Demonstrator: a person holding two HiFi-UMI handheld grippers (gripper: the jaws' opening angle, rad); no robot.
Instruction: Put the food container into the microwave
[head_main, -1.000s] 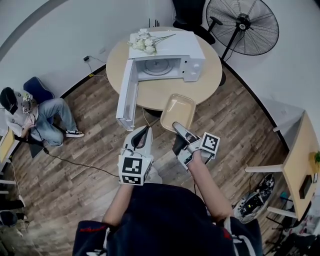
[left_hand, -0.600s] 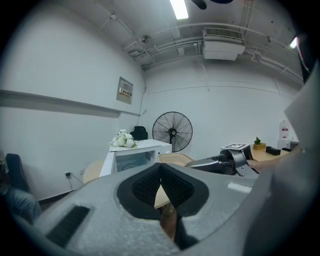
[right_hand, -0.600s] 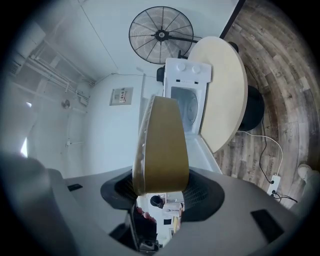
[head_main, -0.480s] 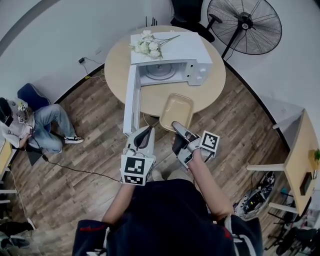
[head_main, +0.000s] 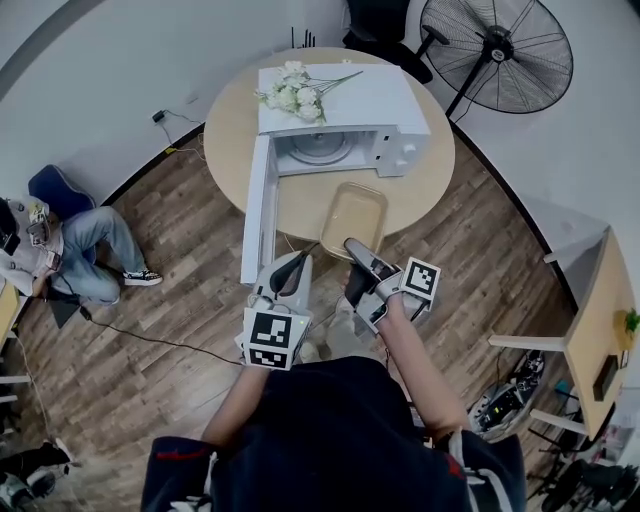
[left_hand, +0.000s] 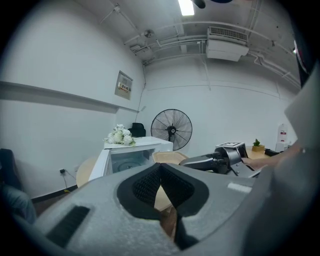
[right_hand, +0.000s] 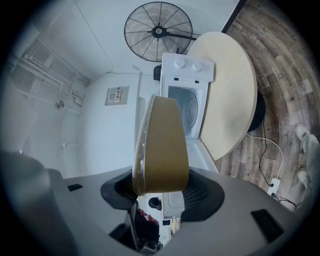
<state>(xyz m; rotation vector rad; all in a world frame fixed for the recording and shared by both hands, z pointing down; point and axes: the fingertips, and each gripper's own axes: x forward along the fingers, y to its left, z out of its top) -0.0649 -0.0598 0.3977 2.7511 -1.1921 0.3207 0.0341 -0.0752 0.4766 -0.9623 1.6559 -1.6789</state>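
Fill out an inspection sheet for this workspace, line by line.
Surface: round wooden table, bare in front of the microwave.
Job's things: white microwave, its door swung open; tan food container held over the table's near edge, not yet inside.
Clutter: white flowers lying on the microwave's top.
Grippers: right gripper clamped on the container's near rim; left gripper jaws together, empty.
Cables: black cable across the wood floor; another leads to a wall plug.
Surroundings: standing fan; seated person; second table.
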